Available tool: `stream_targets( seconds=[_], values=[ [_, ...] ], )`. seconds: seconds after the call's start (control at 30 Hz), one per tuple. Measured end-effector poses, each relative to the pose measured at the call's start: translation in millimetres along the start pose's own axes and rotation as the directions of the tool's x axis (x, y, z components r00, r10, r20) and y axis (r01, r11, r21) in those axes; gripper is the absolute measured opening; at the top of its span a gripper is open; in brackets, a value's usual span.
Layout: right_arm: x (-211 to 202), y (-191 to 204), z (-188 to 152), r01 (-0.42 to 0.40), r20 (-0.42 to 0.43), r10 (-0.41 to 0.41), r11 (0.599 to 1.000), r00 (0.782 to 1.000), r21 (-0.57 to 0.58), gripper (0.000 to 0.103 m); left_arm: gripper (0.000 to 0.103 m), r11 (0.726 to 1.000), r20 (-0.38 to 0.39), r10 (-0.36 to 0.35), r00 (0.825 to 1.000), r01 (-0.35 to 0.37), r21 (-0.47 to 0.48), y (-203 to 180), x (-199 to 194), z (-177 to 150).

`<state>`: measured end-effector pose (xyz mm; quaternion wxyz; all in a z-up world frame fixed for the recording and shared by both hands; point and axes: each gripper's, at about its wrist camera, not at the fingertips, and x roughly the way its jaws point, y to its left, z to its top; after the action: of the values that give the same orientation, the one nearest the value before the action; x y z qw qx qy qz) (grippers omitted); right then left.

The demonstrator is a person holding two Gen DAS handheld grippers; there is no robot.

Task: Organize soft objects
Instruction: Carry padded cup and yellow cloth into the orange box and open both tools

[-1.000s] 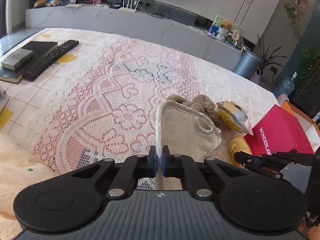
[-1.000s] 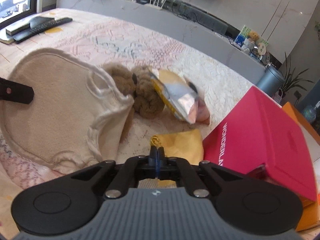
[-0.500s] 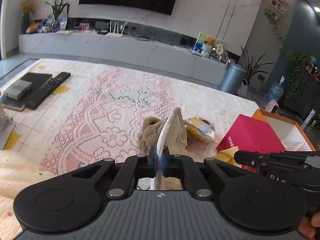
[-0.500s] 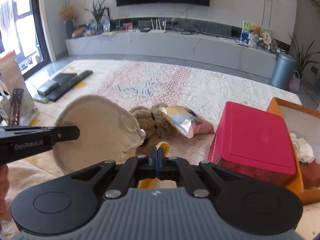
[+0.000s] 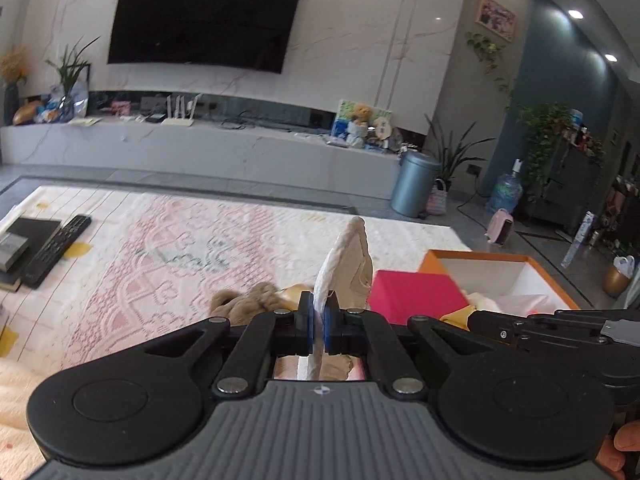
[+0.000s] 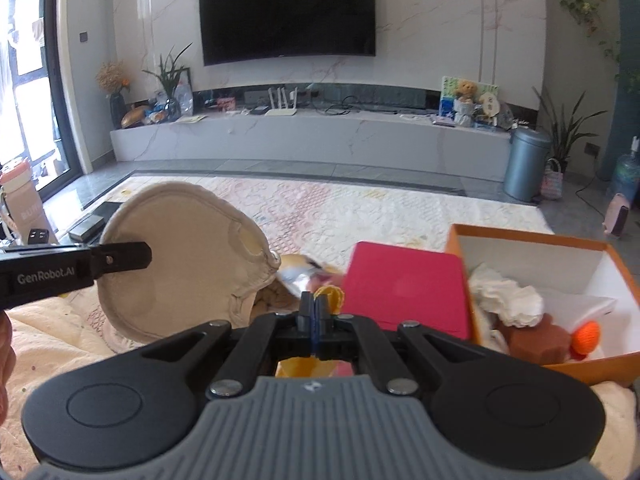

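1. The left claw [image 5: 317, 328] is pinched shut on the edge of a beige cloth pouch [image 6: 180, 256]. It holds the pouch off the desk [image 6: 360, 200], probably so the pouch can travel to the orange box [image 6: 536, 240] without dragging over the other things.

2. The right claw [image 6: 314, 320] is closed, with a yellow cloth [image 6: 330, 295] caught between its tips. The cloth's ruffled top pokes up just past the tips and more of it shows below them. Holding one item in each claw looks like a way to move two soft things in one trip.

3. In the right wrist view the pouch sits at about 9 o'clock, flat side toward the camera. In the left wrist view it is seen edge-on, rising toward 12 o'clock from the claw tips.

4. The pouch is rounded, pale beige, with a stitched rim and a scalloped cut-out on its right side. It hangs stiffly, so I judge it thick or padded.

5. The orange box stands at about 3 o'clock, open, with white walls. Inside lie a crumpled white cloth [image 6: 508, 294], a brown block [image 6: 536, 344] and an orange knitted ball [image 6: 586, 334]; it seems to be the collecting place.

6. A pink box [image 6: 404, 284] lies between the pouch and the orange box. Past the claw tips, a brown plush toy [image 5: 248, 302] and a shiny snack bag [image 6: 300, 276] rest on the lace desk cover, not yet sorted.
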<state>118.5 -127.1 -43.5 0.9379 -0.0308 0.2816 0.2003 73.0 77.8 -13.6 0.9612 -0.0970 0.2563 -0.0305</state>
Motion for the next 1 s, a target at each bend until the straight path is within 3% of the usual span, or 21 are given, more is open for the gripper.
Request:
stream_targets(
  seconds=[0.27,0.47,0.83,1.0],
  values=[
    [-26,-47,14,0.088,0.055,-0.088,0.996,0.995,0.001,0.0,0.005,0.992,0.032,-0.108,0.994,0.105,0.076,-49,15,29],
    [-30,-88,30,0.154,0.072,-0.154,0.988,0.985,0.014,0.0,0.005,0.978,0.015,-0.188,0.982,0.185,0.096,-79,44,48],
    [3,-165,49,0.231,0.004,-0.232,0.972,0.973,0.049,0.0,0.005,0.956,-0.053,-0.256,0.965,0.261,0.134,-125,114,65],
    [23,-196,56,0.263,-0.033,-0.261,0.963,0.965,0.054,0.0,0.005,0.949,-0.094,-0.29,0.952,0.299,0.101,-139,147,70]
  ],
)
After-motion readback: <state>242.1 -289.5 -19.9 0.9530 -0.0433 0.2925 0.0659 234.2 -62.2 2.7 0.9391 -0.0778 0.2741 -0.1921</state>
